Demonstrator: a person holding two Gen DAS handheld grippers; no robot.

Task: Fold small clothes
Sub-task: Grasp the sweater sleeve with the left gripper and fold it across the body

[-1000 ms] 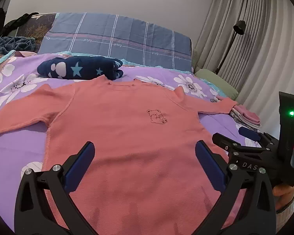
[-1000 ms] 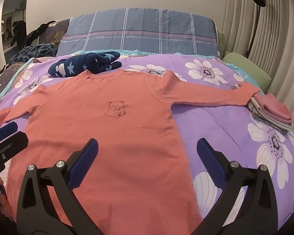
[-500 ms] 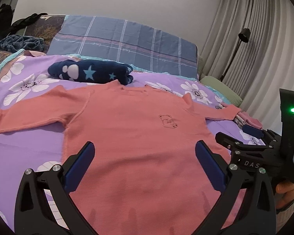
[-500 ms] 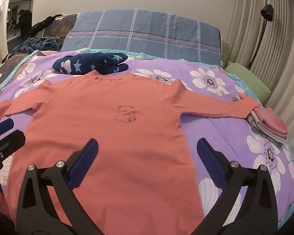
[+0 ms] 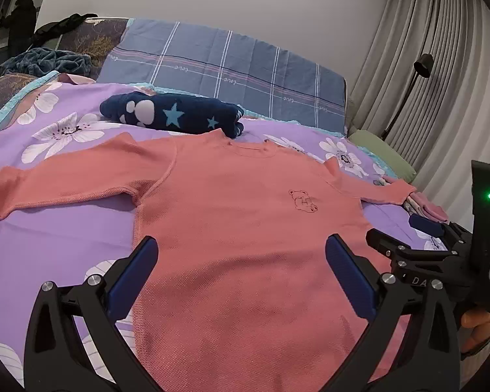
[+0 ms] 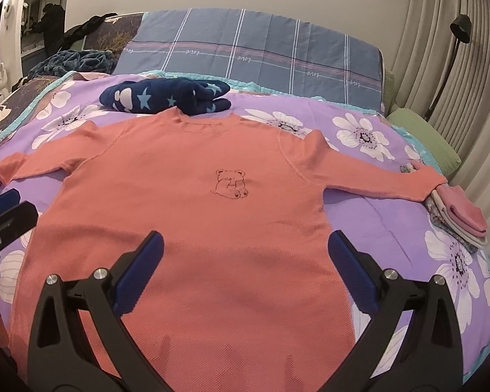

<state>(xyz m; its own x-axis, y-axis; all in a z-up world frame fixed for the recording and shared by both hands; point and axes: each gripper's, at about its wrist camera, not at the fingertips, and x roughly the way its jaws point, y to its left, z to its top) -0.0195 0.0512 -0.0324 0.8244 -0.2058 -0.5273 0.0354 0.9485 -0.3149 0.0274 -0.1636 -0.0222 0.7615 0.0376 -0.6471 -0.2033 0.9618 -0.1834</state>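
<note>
Both the left hand-held gripper (image 5: 240, 272) and right hand-held gripper (image 6: 245, 269) hover spread over the salmon sweater (image 6: 192, 222), lower frame; the pillow (image 6: 254, 52) reads "love".

Right hand-held gripper (image 6: 245, 268) wide open above coral shirt (image 6: 186, 215), spread flat on floral bed (image 6: 392, 215). Navy star bundle (image 6: 166, 98) touching collar. Folded stack (image 6: 457, 222) under right cuff.

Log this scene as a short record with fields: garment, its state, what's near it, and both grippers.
garment: coral long-sleeved top with bear outline
state: spread flat, face up, sleeves out, unfolded
surface: purple floral bedspread
above collar: navy star-print bundle
by right cuff: folded pink stack
left gripper: open, holding nothing
right gripper: open, holding nothing
</note>
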